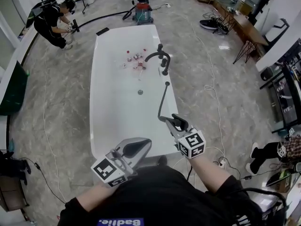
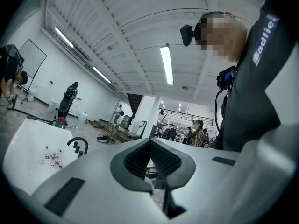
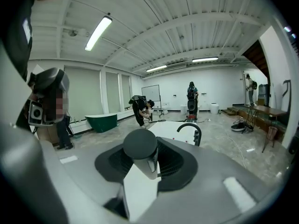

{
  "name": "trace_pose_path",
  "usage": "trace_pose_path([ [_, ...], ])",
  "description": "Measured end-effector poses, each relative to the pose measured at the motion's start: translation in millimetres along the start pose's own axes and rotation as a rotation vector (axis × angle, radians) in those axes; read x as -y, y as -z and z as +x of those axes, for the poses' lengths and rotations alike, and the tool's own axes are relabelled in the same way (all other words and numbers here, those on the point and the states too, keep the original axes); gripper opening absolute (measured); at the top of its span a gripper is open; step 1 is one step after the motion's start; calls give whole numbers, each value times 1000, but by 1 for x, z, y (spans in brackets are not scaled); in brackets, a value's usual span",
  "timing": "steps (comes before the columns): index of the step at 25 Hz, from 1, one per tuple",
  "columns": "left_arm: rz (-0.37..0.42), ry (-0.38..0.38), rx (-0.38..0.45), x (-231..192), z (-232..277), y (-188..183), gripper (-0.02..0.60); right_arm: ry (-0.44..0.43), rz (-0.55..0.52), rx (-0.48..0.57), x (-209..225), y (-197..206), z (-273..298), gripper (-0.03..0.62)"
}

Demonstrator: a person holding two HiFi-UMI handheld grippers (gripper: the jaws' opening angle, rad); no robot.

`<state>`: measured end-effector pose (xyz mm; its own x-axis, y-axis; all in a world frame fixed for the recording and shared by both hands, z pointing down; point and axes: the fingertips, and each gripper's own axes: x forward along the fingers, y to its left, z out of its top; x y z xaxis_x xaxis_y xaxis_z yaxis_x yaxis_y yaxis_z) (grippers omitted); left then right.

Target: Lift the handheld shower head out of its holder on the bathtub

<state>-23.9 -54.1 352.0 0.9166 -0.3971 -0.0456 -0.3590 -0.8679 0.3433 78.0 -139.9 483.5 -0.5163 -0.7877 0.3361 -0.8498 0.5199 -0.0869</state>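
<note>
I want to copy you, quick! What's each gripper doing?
Left gripper: closed, holding nothing.
Right gripper: closed on the shower head.

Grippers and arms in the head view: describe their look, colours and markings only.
Both the left gripper and the right gripper have silver-grey shells, dark ribbed pads inside the jaws, and a cube of black-and-white square markers at the back. The sleeves are black and short.
</note>
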Motion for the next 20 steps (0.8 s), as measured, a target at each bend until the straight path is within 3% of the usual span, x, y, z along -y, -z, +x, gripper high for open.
trace_pose_path([
  [7, -14, -12, -31, -3, -1, 11, 0, -57, 1, 42, -33, -29, -26, 120],
  [20, -4, 11, -42, 4, 3, 14, 0, -129, 13, 62, -86, -48, -71, 120],
])
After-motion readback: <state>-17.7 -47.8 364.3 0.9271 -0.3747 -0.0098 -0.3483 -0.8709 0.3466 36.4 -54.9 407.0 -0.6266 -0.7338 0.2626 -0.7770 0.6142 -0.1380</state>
